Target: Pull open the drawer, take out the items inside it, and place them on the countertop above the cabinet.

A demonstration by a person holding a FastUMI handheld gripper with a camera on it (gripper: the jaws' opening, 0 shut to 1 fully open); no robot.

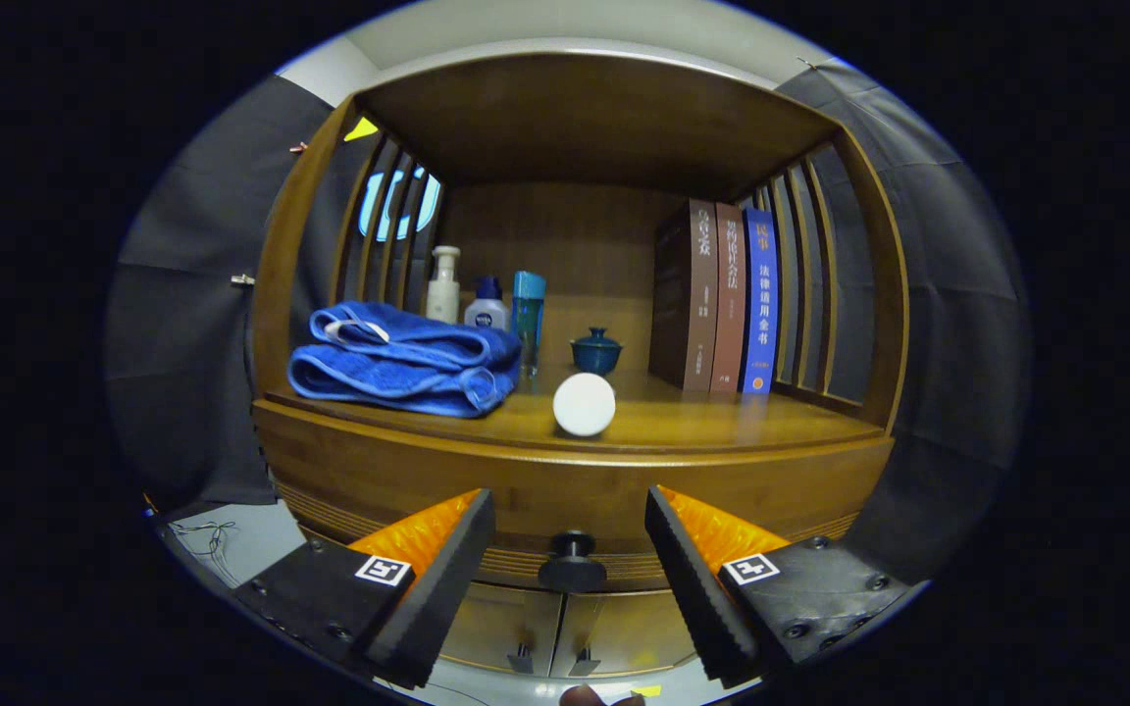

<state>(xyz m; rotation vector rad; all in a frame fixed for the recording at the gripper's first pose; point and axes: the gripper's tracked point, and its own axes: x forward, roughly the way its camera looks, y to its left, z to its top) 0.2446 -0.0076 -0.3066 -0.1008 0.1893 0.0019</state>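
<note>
Gripper [570, 579] fingers spread wide, holding nothing, lined up on the drawer knob [572, 561], which sits between the fingertips and a little beyond them, no contact. Drawer [565, 490] looks closed, front flush under the counter [702, 422] edge; contents not visible. Two lower cabinet doors [560, 632] below the knob, also closed.

On the counter, inside the wooden cabinet alcove: white ball [584, 404] near the front edge, roughly centred above the knob. Folded blue towel [403, 358] to its left. Behind the towel, a white pump bottle [443, 284], a small white bottle with blue cap [487, 304], and a tall blue bottle [529, 309], standing upright near each other. Small blue lidded cup [595, 351] behind the ball. Three books [727, 299] upright at the right side, against the slatted side wall.

Loose wires [207, 534] lie on a pale surface off to the left of the cabinet.
</note>
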